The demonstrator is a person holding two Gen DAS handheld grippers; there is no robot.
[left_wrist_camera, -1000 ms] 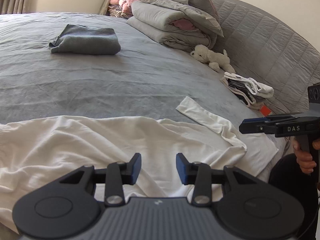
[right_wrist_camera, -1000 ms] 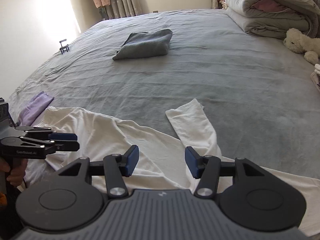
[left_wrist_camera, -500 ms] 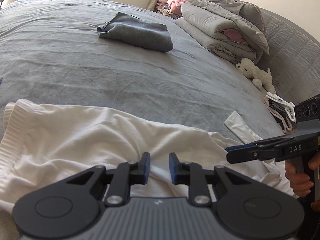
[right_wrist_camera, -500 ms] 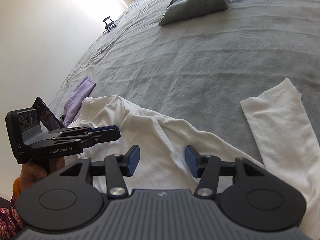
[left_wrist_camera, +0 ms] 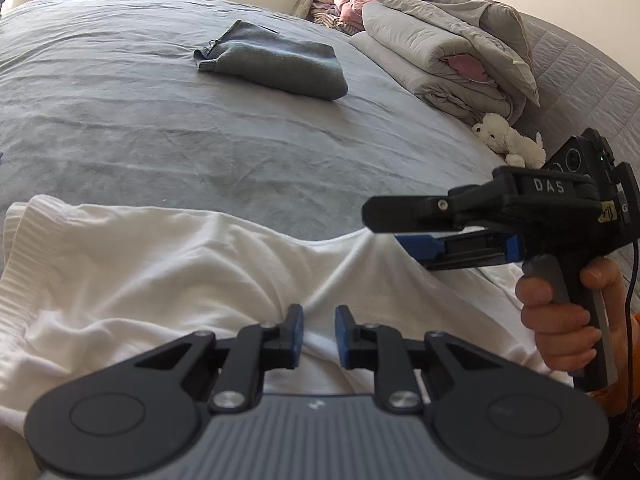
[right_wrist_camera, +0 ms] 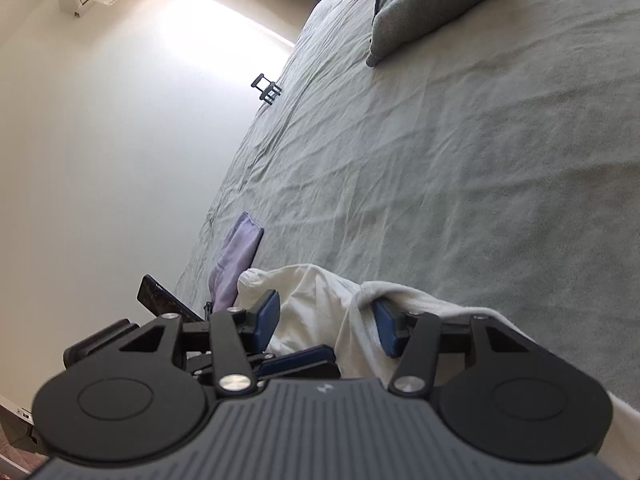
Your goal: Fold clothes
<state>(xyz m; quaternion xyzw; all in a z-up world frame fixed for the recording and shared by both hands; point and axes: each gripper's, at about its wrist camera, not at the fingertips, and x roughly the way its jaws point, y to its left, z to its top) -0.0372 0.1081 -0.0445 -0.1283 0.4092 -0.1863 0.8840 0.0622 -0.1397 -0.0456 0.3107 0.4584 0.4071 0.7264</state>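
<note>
White garment [left_wrist_camera: 160, 280]: long-sleeved knit top with ribbed hem, lying crumpled and unfolded on the near part of the grey bed. A ridge of its fabric is raised off the bed at the right side.

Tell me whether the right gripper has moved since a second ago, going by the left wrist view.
Yes. The right gripper has come in from the frame's right edge over the white garment, toward the left gripper; the grey bedsheet stays put.

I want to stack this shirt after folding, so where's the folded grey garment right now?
In the left wrist view the folded grey garment lies alone on the grey bedspread, beyond the white shirt and left of the rolled duvets by the headboard.
</note>
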